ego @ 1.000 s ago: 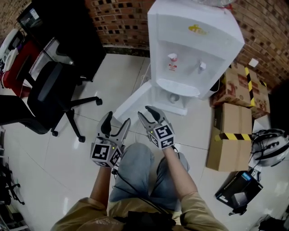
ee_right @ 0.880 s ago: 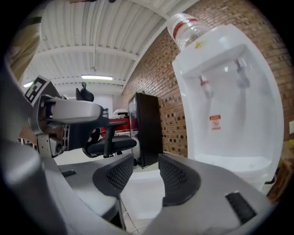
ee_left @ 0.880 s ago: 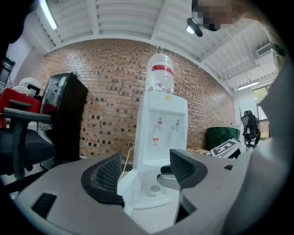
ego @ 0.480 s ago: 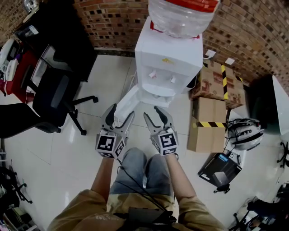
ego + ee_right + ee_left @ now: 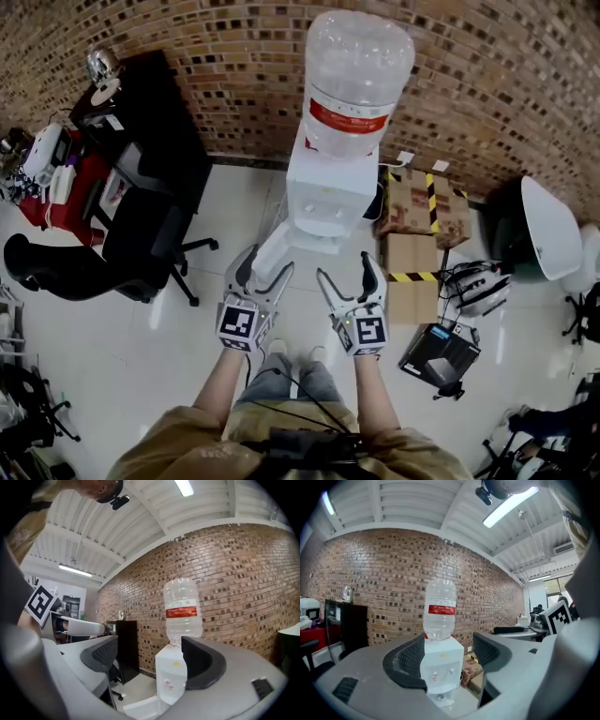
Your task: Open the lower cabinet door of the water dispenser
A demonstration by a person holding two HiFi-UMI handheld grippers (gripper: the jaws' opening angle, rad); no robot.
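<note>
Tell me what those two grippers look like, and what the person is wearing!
The left gripper and right gripper each have two curved grey jaws with dark dimpled pads and a white cube printed with black square markers. The person wears a tan shirt and blue jeans; thin black cables cross the lap.

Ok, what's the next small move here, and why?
Probably just keep both grippers back and stop: the lower cabinet door already stands swung out from the water dispenser. The left gripper is open and empty. The right gripper, its jaws just opened wider, is empty too, and both are well short of the door.
</note>
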